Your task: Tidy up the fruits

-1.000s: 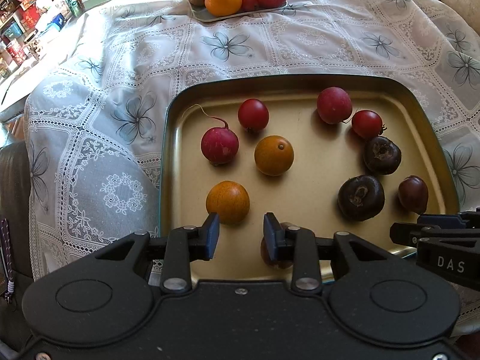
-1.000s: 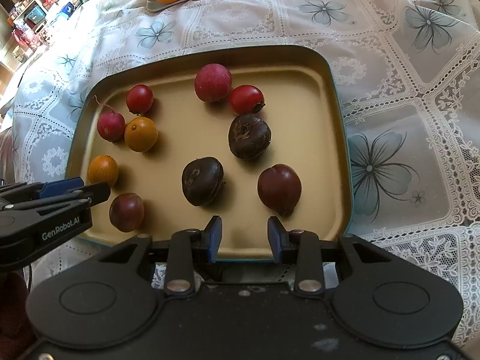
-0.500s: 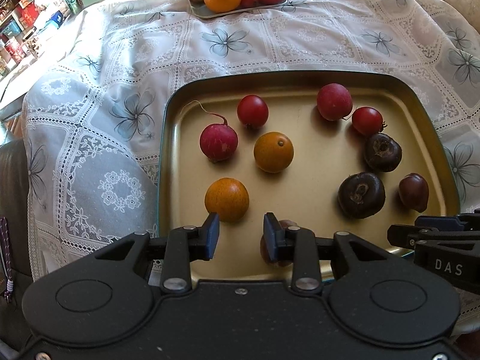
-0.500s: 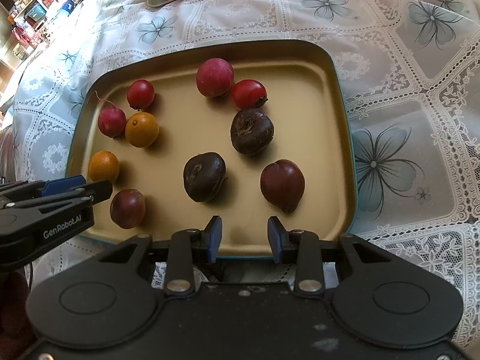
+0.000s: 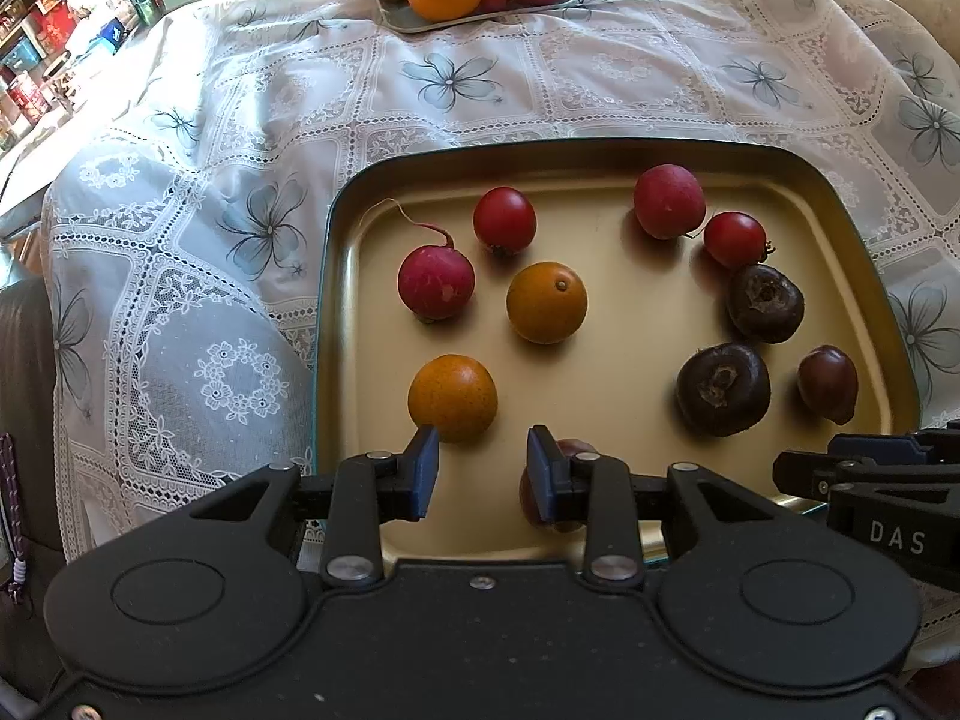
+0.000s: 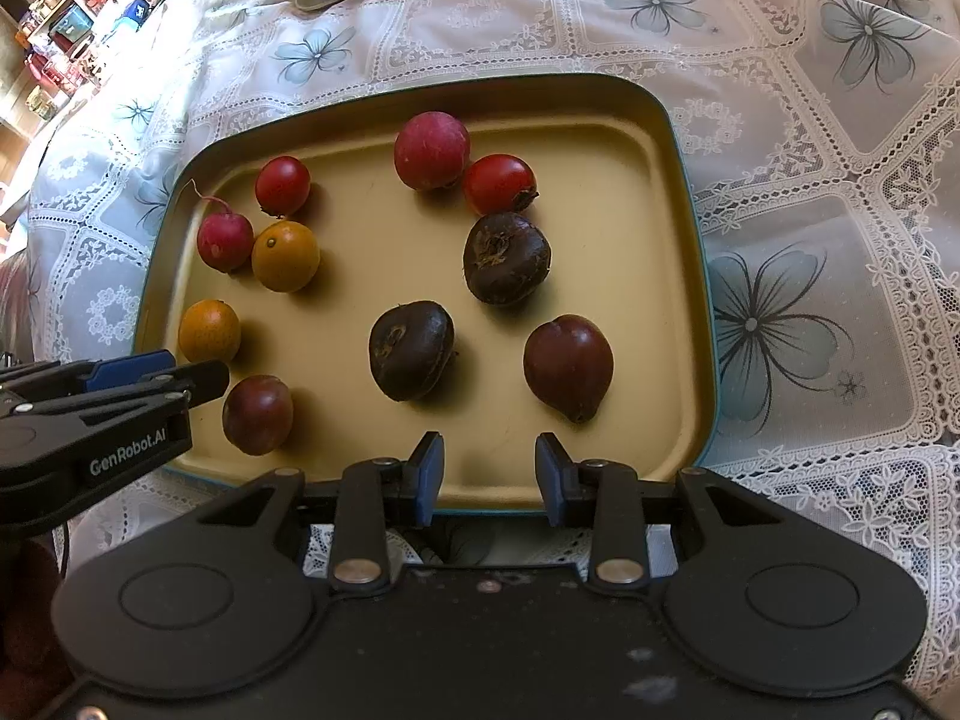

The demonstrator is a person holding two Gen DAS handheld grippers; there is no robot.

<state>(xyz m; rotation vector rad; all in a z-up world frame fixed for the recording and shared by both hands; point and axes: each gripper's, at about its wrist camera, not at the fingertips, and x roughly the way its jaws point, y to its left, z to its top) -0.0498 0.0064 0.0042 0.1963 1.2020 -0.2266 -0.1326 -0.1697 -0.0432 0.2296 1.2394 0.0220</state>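
Observation:
A gold tray (image 5: 600, 159) (image 6: 678, 300) holds several small fruits: two oranges (image 5: 453, 396) (image 5: 546, 302), a radish (image 5: 436, 281), red tomatoes (image 5: 504, 219), dark brown fruits (image 6: 411, 350) (image 6: 507, 258) and dark plums (image 6: 569, 366) (image 6: 258, 414). My left gripper (image 5: 483, 471) is open and empty at the tray's near edge, just behind the near orange, with a plum (image 5: 570, 450) partly hidden by its right finger. My right gripper (image 6: 489, 477) is open and empty at the near edge, short of the right plum.
A small plate (image 5: 480, 18) at the far side of the lace tablecloth (image 5: 540, 84) carries an orange, an apple and a kiwi. Shelves with boxes stand at the far left (image 5: 36, 30). The table drops away at the left.
Both grippers have moved slightly forward over the tray's near edge. No fruit has moved and both stay open.

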